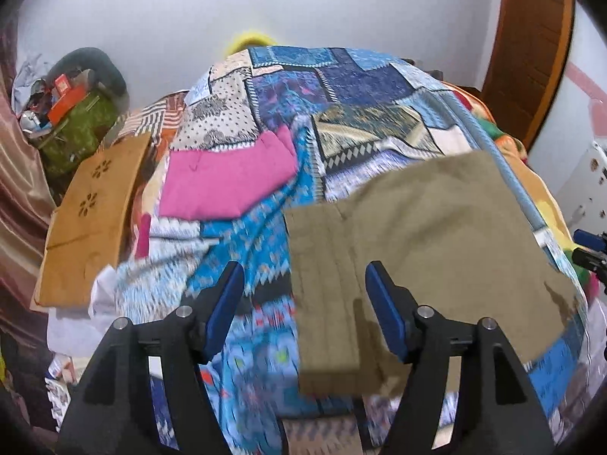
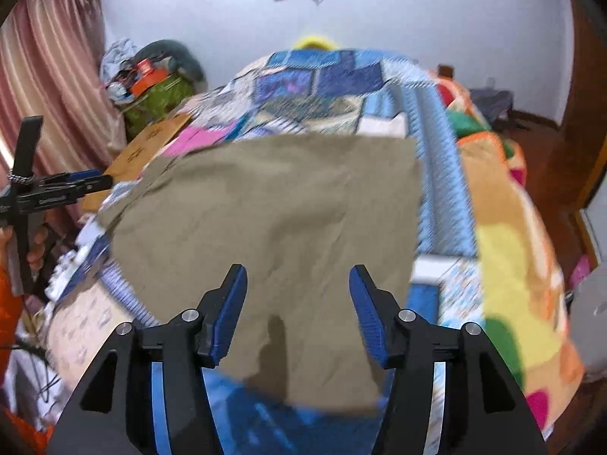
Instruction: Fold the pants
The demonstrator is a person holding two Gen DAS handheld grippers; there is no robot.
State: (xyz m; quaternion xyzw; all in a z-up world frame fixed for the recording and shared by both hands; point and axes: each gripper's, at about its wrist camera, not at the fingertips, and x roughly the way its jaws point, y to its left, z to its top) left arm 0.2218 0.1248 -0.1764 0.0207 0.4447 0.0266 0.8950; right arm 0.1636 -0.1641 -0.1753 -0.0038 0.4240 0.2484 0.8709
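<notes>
Khaki pants (image 1: 428,250) lie folded flat on a patchwork quilt (image 1: 322,106), a leg end pointing toward me; they also show in the right wrist view (image 2: 280,220). My left gripper (image 1: 305,271) is open and empty above the pants' left edge. My right gripper (image 2: 297,271) is open and empty above the near part of the pants. The left gripper also shows at the left of the right wrist view (image 2: 91,181); the right one shows only partly at the right edge of the left wrist view (image 1: 592,250).
A pink cloth (image 1: 227,178) lies on the quilt left of the pants. A brown cardboard piece (image 1: 91,220) lies at the bed's left edge. A green bag with clutter (image 1: 76,121) stands at the back left, by a curtain (image 2: 49,83). A colourful blanket (image 2: 508,250) covers the bed's right side.
</notes>
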